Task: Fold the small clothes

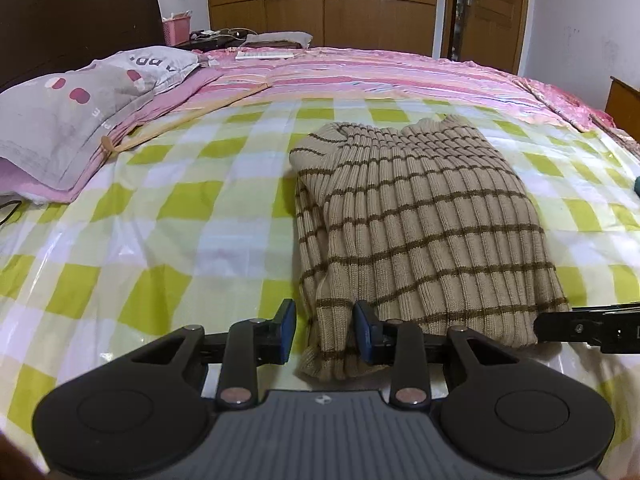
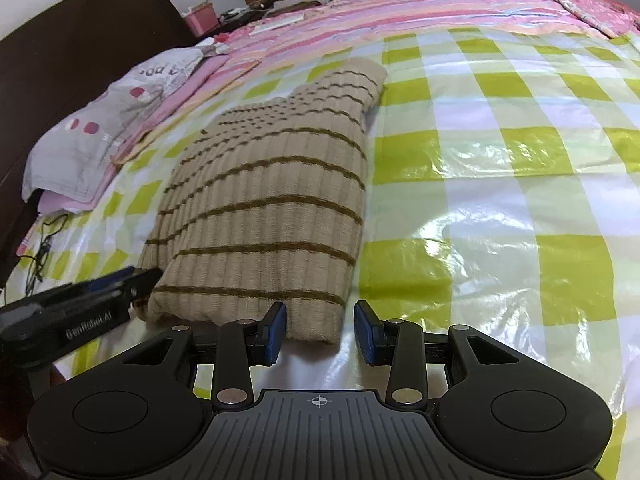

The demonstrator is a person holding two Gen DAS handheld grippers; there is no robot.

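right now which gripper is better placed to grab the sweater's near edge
Left. The left gripper already has the sweater hem between its open jaws; the right gripper only straddles the corner.

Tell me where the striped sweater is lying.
The striped sweater lies folded on the green-checked sheet, right of the pillow, its near edge at both grippers' fingertips.

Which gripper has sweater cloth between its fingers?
Both do, but the left gripper straddles more: the sweater's hanging corner. The right gripper has only the near right corner, with bare sheet beside it.
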